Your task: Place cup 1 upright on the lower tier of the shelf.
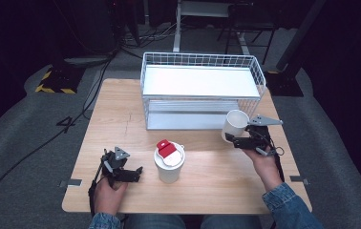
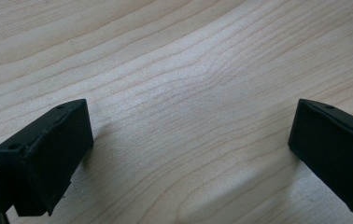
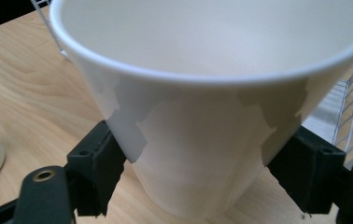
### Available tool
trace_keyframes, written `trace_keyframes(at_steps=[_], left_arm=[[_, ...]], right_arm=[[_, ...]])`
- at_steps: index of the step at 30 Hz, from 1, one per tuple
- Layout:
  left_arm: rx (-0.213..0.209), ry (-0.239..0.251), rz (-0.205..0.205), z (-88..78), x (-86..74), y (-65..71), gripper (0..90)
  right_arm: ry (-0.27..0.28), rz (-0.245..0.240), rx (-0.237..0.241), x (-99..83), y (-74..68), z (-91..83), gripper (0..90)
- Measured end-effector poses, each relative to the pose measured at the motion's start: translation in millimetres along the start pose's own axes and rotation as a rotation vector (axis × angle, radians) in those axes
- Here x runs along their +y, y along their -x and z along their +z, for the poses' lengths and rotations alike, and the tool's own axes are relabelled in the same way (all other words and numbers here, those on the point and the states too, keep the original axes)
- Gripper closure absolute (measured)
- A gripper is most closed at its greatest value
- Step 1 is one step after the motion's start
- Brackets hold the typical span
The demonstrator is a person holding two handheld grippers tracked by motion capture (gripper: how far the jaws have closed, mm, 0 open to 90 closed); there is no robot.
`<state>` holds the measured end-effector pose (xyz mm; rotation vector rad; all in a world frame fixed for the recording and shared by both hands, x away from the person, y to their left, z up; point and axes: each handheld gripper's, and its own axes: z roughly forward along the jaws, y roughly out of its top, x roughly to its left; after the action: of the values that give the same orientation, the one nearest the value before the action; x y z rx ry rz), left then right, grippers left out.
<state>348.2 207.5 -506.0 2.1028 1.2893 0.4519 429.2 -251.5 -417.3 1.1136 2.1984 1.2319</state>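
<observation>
My right gripper (image 1: 231, 139) is shut on an empty white cup (image 1: 235, 124), held tilted just in front of the wire basket's right front corner. In the right gripper view the two black jaws press the lower sides of the white cup (image 3: 202, 154), whose open mouth faces the camera, with my right gripper (image 3: 202, 175) around its base. A second white cup with a white lid and red tab (image 1: 169, 162) stands upright at the table's front centre. Left of it, my left gripper (image 1: 132, 174) rests low on the wood. In the left gripper view my left gripper (image 2: 188, 149) is open over bare wood.
A white wire basket (image 1: 145, 90) with a white shelf inside stands at the back centre of the wooden table (image 1: 116, 119). Dark floor with cables surrounds the table. A person's hands and denim sleeves enter from the bottom edge.
</observation>
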Motion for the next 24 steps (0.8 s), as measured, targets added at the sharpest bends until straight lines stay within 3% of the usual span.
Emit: trace_keyframes(at_steps=[24], left_arm=[[0.005,0.000,0.000,-0.4,-0.5,0.2,0.4]], right_arm=[[0.003,0.008,-0.096,17.4,10.7,55.4,23.7]])
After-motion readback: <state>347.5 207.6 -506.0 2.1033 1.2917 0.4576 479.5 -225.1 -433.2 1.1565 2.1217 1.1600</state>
